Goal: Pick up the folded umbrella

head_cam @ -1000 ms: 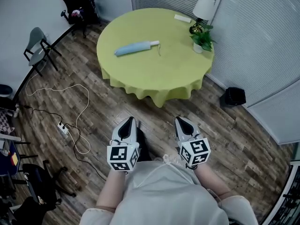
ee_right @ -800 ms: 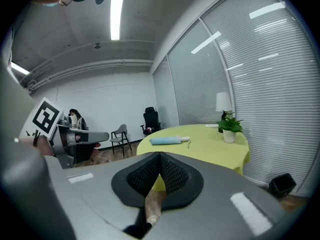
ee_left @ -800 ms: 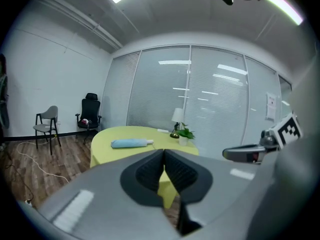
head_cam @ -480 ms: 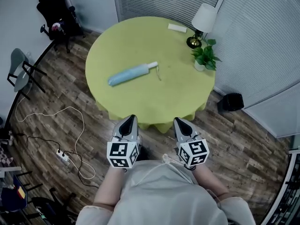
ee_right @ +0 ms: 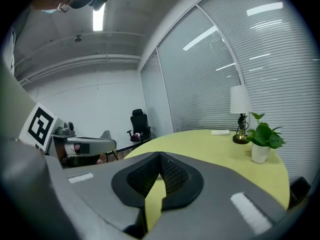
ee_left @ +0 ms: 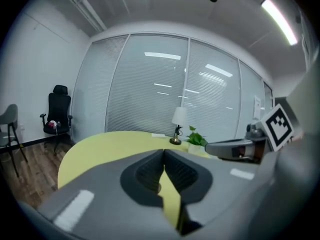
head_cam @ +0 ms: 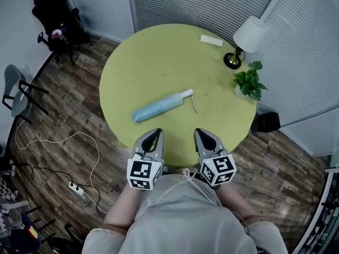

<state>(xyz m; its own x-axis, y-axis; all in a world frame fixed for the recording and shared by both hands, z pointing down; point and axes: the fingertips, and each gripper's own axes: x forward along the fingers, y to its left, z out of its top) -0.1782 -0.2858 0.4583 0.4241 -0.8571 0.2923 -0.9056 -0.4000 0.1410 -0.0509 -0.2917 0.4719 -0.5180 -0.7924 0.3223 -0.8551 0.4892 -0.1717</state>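
The folded umbrella is light blue with a white handle. It lies on the round table under its yellow-green cloth, slanting toward the near edge. My left gripper and right gripper hang side by side at that near edge, just short of the umbrella, both shut and empty. In the left gripper view the shut jaws hide the umbrella, and the right gripper shows beside them. The right gripper view shows its own shut jaws over the cloth.
A table lamp, a potted plant and a flat white object stand at the table's far right. A black bin sits on the floor to the right. To the left are a black office chair, a grey chair and a power strip.
Both grippers have travelled forward from over the floor to the table's near edge. The umbrella now lies much closer in front of them. The jaws stayed shut.
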